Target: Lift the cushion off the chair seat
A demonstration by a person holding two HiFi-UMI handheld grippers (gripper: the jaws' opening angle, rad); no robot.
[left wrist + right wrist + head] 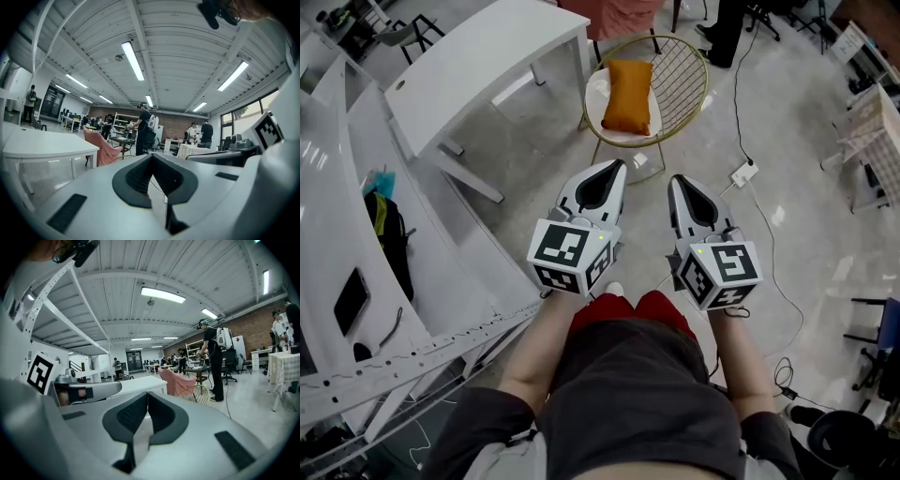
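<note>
Cushion (628, 95), orange, is sitting on the white seat of the gold wire chair (682, 67), though whether it is lying flat or leaning on the backrest is hard to tell from above. Both the left gripper (615, 169) and the right gripper (677, 181) are hovering side by side over the floor (797, 187), well short of the chair (neither is touching the cushion), each with jaws pressed together on nothing.

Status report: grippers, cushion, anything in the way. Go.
Left gripper shut, empty. Right gripper shut, empty. Orange cushion on the wire chair, untouched, ahead of both. White table left, power strip right, neither in the line.
</note>
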